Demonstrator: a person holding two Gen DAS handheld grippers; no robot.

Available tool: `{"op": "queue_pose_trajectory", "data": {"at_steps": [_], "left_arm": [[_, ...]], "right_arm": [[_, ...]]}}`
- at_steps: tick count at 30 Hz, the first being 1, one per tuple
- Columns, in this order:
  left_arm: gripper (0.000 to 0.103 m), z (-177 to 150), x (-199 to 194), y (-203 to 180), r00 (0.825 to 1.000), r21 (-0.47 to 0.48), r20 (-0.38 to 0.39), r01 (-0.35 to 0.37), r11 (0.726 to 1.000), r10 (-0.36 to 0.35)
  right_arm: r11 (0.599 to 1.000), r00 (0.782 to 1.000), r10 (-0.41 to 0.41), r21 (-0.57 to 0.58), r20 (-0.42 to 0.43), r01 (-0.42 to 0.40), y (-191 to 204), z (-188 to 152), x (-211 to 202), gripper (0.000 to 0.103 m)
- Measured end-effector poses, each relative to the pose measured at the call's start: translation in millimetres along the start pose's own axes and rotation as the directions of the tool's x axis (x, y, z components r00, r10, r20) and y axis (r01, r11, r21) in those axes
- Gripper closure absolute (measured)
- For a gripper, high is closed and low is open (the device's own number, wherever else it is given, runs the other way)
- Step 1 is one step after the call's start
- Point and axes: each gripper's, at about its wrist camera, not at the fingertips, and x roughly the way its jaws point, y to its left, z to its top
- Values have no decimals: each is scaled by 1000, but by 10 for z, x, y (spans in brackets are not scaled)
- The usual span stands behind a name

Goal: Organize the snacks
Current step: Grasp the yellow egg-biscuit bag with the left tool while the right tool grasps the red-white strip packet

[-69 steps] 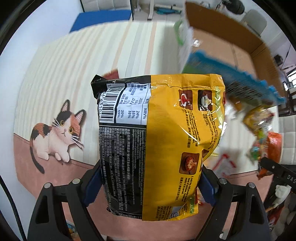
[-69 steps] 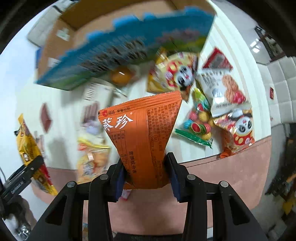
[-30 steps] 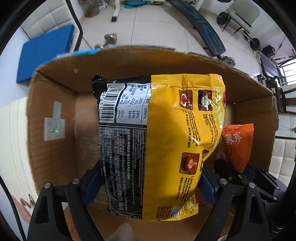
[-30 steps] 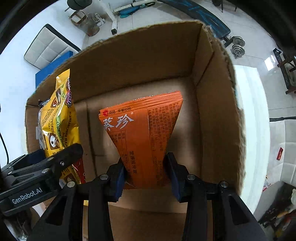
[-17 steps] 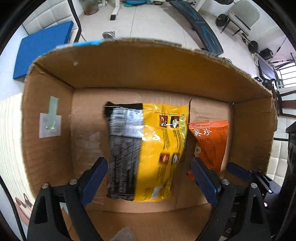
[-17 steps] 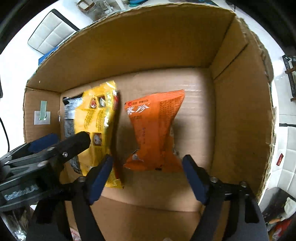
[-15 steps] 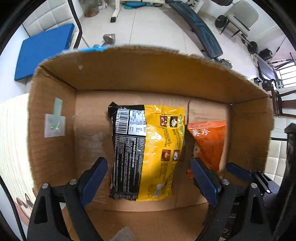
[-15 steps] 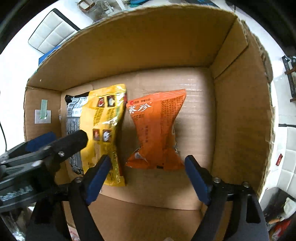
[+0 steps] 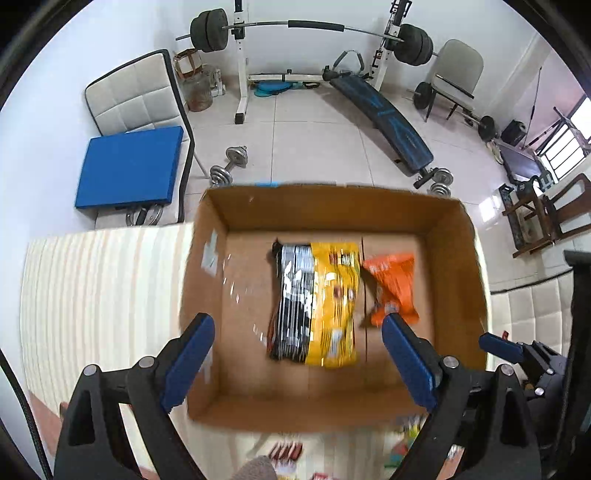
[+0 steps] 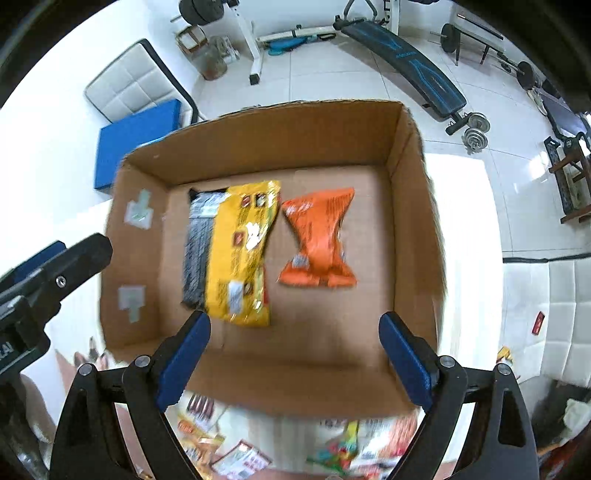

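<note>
Both our tools hang spread and empty above the open brown cardboard box; the right tool has just been opening, nothing between its jaws, and the left tool is just as wide. The yellow-and-black foil pouch and orange crinkled packet lie flat inside, side by side. More loose snack packets sit at 6 o'clock on the table: clear the box rim, then go for those.

White tiled floor and plain white walls are seen, daylight entering through a window at the right. A barbell rack is set against the far wall, an inclined bench in front of it. A dumbbell lies on the floor near a blue pad and a white quilted chair. Wooden chairs are placed at the right.
</note>
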Motion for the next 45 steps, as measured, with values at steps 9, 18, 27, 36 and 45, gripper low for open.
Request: {"op": "queue_pose_trajectory", "data": {"at_steps": [9,18,27,36,45], "left_arm": [[10,-1329,-108,204,988,68,-109,-98,993,105],[10,-2424,684,399,924,129,-348,-117,985,155],[31,-2634,1193,519,893,65,-440,-73,995,94],[51,-2878,995,1055,899,-138,-436,-115,984,44],[49,-3111,946,1389,903,-276,-429,-103,956,-26]], "right_arm": [[991,992,79,115,-101,-67,-65,-1308,46,8],[941,948,197,320,-251,-112,-134,-2240,803,8],[903,928,218,424,-302,-74,17,-2619,1270,10],[884,913,196,467,-357,-7,375,-2725,1687,15],[964,899,-179,113,-399,242,1070,-2740,1845,32]]}}
